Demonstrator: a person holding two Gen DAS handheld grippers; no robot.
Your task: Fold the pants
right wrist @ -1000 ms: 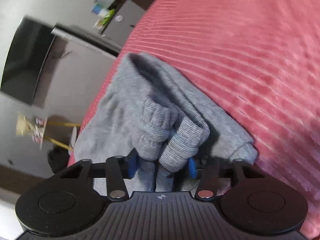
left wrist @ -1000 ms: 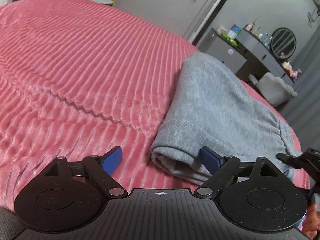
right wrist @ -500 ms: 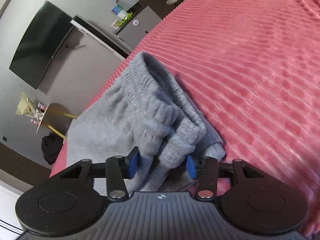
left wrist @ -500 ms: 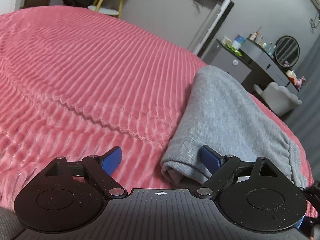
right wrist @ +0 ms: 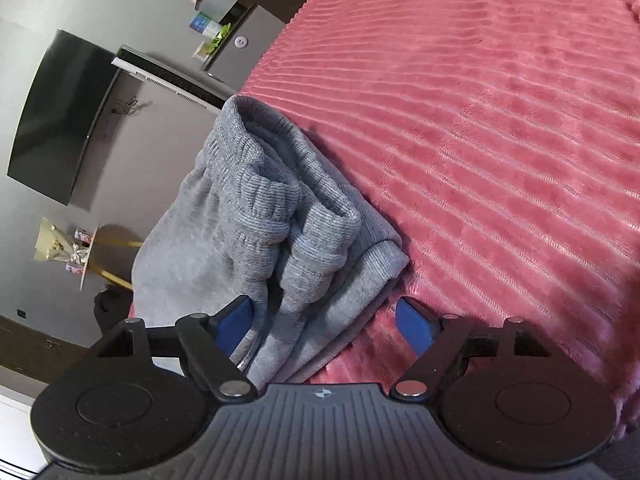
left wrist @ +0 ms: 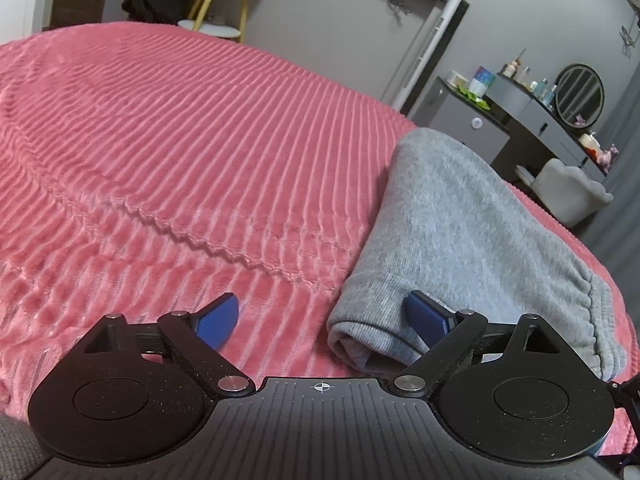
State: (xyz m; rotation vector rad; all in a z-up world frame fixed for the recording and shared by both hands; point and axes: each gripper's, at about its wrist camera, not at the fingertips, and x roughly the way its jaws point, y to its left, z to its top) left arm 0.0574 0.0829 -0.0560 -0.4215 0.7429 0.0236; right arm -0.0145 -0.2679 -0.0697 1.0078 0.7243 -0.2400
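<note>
Right gripper (right wrist: 324, 320) has let go of the grey pants (right wrist: 288, 216), still opening; left gripper (left wrist: 320, 320) opening, empty.

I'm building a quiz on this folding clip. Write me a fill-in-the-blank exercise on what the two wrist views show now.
1. The folded pants are ____ in colour.
2. They lie on a ribbed ____ blanket.
3. The right gripper has its jaws opening, and the ribbed ____ of the pants lie bunched in front of it.
4. The round ____ stands on the dresser.

Missing words: grey; pink; cuffs; mirror
</note>
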